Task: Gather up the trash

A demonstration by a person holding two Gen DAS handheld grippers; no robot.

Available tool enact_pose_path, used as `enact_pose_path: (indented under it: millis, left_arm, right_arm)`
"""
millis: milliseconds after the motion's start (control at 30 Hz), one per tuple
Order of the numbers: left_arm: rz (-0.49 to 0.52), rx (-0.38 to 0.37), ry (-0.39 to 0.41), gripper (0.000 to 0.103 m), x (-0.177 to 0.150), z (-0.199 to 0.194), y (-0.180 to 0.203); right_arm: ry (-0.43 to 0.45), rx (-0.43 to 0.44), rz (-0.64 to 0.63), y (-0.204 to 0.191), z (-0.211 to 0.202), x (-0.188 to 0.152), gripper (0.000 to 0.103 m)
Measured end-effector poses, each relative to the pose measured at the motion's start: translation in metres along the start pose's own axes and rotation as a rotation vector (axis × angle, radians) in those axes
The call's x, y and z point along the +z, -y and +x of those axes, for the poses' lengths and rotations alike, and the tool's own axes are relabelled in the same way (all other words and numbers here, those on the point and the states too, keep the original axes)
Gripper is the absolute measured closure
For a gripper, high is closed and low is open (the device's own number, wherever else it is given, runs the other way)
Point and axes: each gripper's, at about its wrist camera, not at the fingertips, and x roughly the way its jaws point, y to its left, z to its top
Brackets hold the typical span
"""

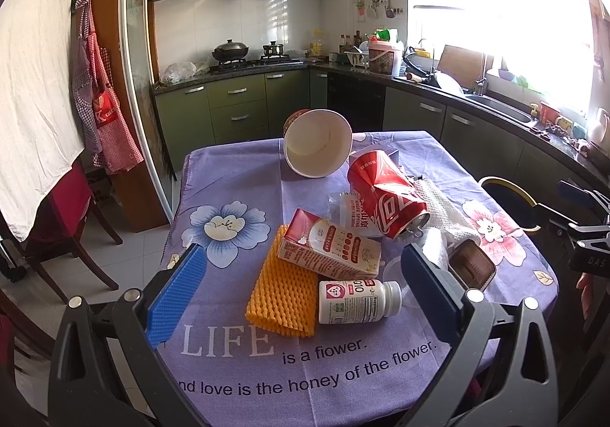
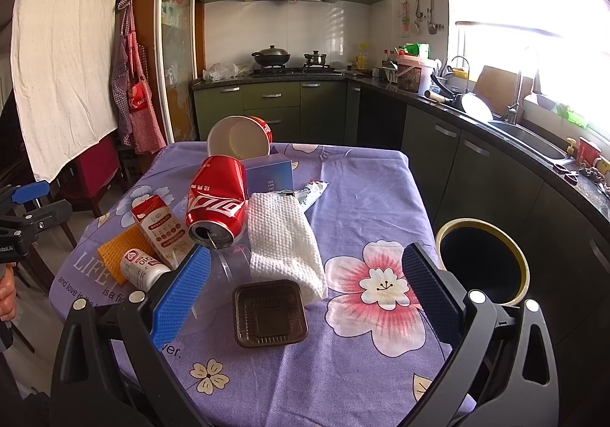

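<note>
Both hand-held grippers, left (image 1: 301, 289) and right (image 2: 305, 286), gape wide, holding nothing. Nearest, an empty brown tray (image 2: 270, 313); then a crushed can (image 2: 217, 204) mid-desk (image 2: 362, 198); an empty cup (image 2: 240, 137) tipped at the far edge. Bin (image 2: 482, 263) off the right edge.

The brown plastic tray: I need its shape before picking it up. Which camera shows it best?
The right wrist view: the brown plastic tray lies whole and unobstructed between the open right tongs. In the left wrist view only a part of it shows, past the left tongs' right finger.
</note>
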Motion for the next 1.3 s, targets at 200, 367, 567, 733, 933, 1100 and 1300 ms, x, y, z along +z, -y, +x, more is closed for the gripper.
enact_pose_path:
  millis: [200, 367, 567, 733, 933, 1100, 1300]
  left_arm:
    - [-0.001, -0.001, -0.001, 0.006, 0.000, 0.001, 0.000]
    - [-0.003, 0.001, -0.004, 0.006, -0.002, 0.003, 0.000]
    - [-0.004, -0.003, -0.016, 0.006, -0.001, 0.007, -0.003]
    - [-0.005, -0.010, -0.026, 0.006, 0.001, 0.012, -0.006]
    - [-0.007, -0.009, -0.034, 0.006, 0.016, 0.030, -0.016]
    - [-0.006, -0.003, -0.016, 0.006, 0.045, 0.055, -0.027]
    - [-0.001, 0.010, -0.012, 0.006, 0.079, 0.103, -0.036]
  right_arm:
    - [-0.002, 0.001, 0.000, 0.000, 0.002, 0.000, 0.004]
    - [-0.010, 0.003, -0.001, 0.000, 0.005, -0.002, 0.004]
    - [-0.016, 0.003, 0.001, 0.000, 0.009, -0.002, 0.004]
    - [-0.019, 0.028, -0.002, 0.001, 0.015, 0.004, 0.004]
    - [0.045, 0.216, -0.043, -0.001, 0.035, 0.047, 0.004]
    - [0.055, 0.250, -0.196, -0.023, 0.086, 0.095, 0.004]
    - [0.008, 0.267, -0.315, -0.052, 0.178, 0.136, 0.004]
